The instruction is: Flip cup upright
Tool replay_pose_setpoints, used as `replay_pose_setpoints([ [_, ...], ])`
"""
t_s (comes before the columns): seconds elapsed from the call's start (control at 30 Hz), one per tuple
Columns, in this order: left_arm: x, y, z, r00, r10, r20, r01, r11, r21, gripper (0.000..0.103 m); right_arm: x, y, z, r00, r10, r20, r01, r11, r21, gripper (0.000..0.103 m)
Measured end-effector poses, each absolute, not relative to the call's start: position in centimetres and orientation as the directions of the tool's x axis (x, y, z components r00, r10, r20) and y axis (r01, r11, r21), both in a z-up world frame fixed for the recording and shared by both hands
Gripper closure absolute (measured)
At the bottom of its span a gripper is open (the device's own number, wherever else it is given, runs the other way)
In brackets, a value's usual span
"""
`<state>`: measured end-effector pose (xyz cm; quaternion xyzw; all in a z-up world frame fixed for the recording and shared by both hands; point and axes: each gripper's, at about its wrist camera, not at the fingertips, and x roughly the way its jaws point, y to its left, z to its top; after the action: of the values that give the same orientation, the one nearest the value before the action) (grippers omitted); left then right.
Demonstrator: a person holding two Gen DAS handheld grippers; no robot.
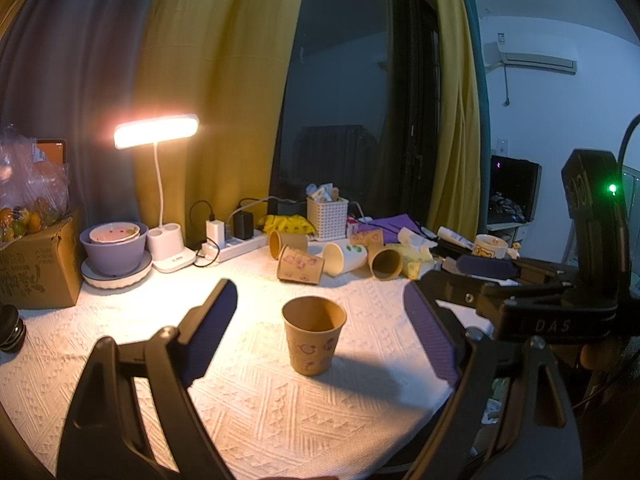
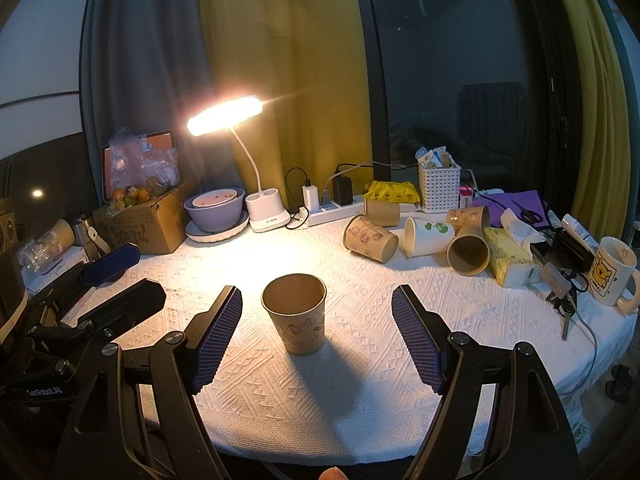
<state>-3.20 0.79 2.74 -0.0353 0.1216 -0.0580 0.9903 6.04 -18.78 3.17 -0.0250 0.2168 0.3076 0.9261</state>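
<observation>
A brown paper cup (image 1: pixel 313 336) with small printed figures stands upright, mouth up, on the white cloth in the middle of the table; it also shows in the right wrist view (image 2: pixel 295 313). My left gripper (image 1: pixel 320 294) is open and empty, its jaws wide on either side of the cup and a little short of it. My right gripper (image 2: pixel 317 300) is open and empty too, with the cup between its fingers and slightly ahead. The right gripper's body shows at the right of the left wrist view.
Several paper cups (image 2: pixel 370 239) lie on their sides at the back, one white (image 2: pixel 426 236). Behind stand a lit desk lamp (image 2: pixel 225 115), purple bowls (image 2: pixel 215 209), a cardboard box (image 2: pixel 150 220), a power strip (image 2: pixel 334 213), a white basket (image 2: pixel 439 188), a tissue pack (image 2: pixel 507 255) and a mug (image 2: pixel 612 271).
</observation>
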Motion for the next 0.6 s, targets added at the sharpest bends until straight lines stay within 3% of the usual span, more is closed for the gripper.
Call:
replay_pose_setpoints([
  [0.6,-3.18,0.7,2.71,0.963,-0.123,-0.239,0.105,0.991,-0.085,0.017,6.11,-18.64,2.99,0.717,0.557,-0.419,-0.579,0.81,0.086,0.023],
])
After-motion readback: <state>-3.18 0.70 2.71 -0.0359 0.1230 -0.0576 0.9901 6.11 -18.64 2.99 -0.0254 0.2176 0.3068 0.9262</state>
